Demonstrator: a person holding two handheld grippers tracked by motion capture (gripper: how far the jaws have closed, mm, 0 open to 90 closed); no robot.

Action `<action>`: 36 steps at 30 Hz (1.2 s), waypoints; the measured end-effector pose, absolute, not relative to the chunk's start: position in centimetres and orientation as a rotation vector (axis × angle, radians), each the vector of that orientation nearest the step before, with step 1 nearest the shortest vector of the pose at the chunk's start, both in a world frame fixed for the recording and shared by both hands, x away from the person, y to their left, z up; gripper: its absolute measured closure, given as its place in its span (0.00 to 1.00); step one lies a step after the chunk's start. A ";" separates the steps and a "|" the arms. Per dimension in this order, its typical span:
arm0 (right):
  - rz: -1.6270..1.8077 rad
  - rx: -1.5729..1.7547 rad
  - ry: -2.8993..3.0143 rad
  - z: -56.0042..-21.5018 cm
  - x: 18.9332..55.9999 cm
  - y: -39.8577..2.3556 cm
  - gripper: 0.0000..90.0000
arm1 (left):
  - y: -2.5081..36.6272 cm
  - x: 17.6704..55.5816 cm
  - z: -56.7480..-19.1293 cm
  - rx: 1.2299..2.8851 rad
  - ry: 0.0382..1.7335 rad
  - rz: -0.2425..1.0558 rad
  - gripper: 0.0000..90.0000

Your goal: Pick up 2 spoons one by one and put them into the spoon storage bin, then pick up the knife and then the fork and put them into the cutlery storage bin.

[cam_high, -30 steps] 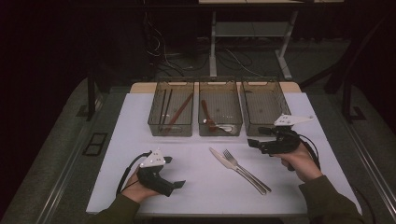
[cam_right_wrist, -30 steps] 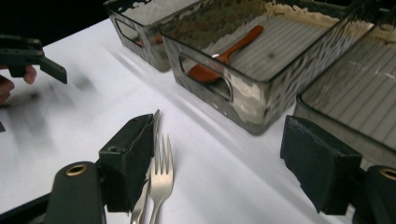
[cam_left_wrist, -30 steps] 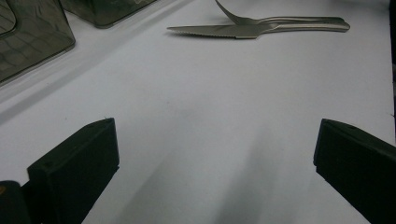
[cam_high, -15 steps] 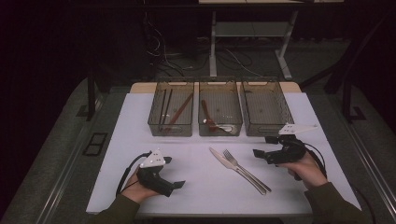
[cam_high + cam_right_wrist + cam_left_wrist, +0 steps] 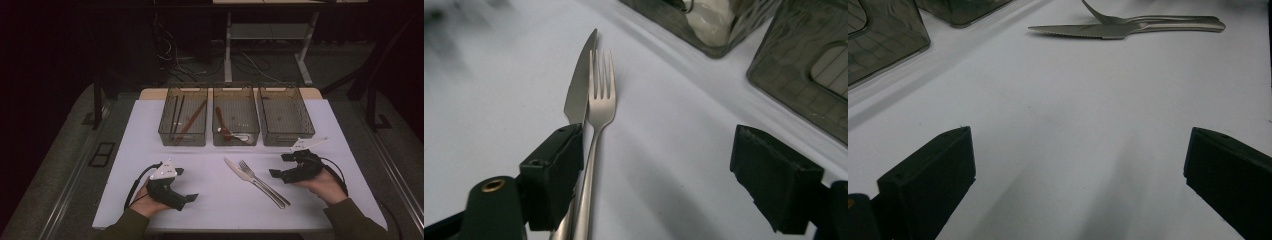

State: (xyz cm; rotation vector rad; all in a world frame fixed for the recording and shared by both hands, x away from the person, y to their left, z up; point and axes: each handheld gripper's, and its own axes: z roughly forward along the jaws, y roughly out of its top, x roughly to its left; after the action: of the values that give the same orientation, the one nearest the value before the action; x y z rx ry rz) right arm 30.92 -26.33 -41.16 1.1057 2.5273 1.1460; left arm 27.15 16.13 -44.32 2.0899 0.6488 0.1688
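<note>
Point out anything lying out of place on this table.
A silver metal knife and silver metal fork lie loose, side by side and slanted, on the white table, outside the three smoky plastic bins. The right bin looks empty.

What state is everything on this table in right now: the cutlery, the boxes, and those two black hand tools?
Fork: flat on the table, beside the knife, not held.
Knife: flat, not held.
Left bin: holds long sticks.
Middle bin: holds utensils.
Right bin: looks empty.
Left gripper: fingers open, holding nothing.
Right gripper: fingers open, next to the cutlery handles.
</note>
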 end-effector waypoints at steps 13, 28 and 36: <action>1.056 1.118 2.618 -41.2 30.9 -25.2 0.45 | 16.1 27.1 -44.3 2.097 0.647 0.169 0.00; 0.981 1.088 2.751 -41.2 31.1 -23.1 0.84 | 16.1 27.1 -44.3 2.099 0.650 0.172 0.00; 0.934 1.014 2.811 -41.7 30.7 -22.0 0.99 | 16.1 27.1 -44.4 2.099 0.652 0.171 0.00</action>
State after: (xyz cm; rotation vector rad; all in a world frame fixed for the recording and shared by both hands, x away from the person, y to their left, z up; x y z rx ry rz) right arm 30.66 -21.98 -41.70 1.0143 2.8108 0.9344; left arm 27.08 16.11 -44.37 2.0986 0.6515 0.1708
